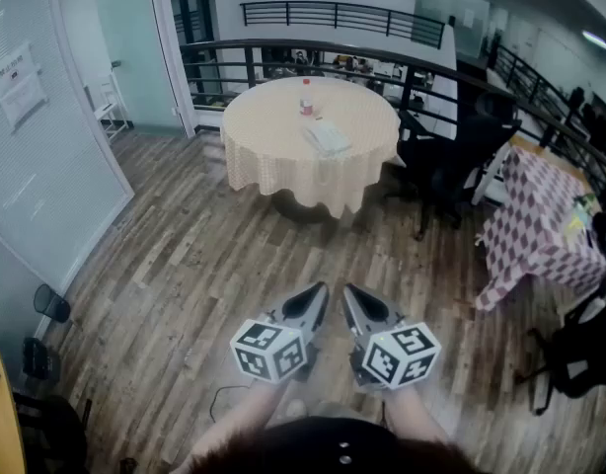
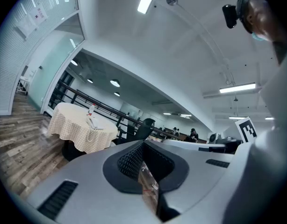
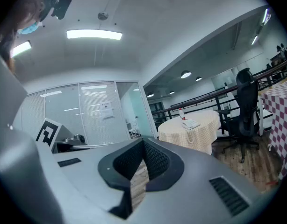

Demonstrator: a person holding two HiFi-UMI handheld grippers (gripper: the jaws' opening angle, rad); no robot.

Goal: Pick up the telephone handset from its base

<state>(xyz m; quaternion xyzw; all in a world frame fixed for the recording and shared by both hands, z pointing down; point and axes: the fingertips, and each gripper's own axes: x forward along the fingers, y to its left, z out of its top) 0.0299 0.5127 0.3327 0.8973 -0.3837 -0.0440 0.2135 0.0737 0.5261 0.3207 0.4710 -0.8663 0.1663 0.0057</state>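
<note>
A white telephone [image 1: 328, 137] with its handset on the base lies on a round table [image 1: 273, 131] with a cream cloth, far ahead of me. The phone [image 2: 91, 122] shows small in the left gripper view and as the same phone [image 3: 190, 123] in the right gripper view. My left gripper [image 1: 319, 291] and right gripper [image 1: 349, 292] are held side by side low in the head view, well short of the table. Both are shut with nothing between the jaws. In each gripper view the jaw tips meet: left gripper [image 2: 142, 143], right gripper [image 3: 143, 141].
A bottle with a red label [image 1: 306, 97] stands on the table behind the phone. Black office chairs [image 1: 451, 161] sit right of it, a checkered-cloth table [image 1: 540, 220] further right. A glass partition [image 1: 37, 146] runs along the left, a railing [image 1: 382, 62] behind. Wood floor [image 1: 204, 265] lies between.
</note>
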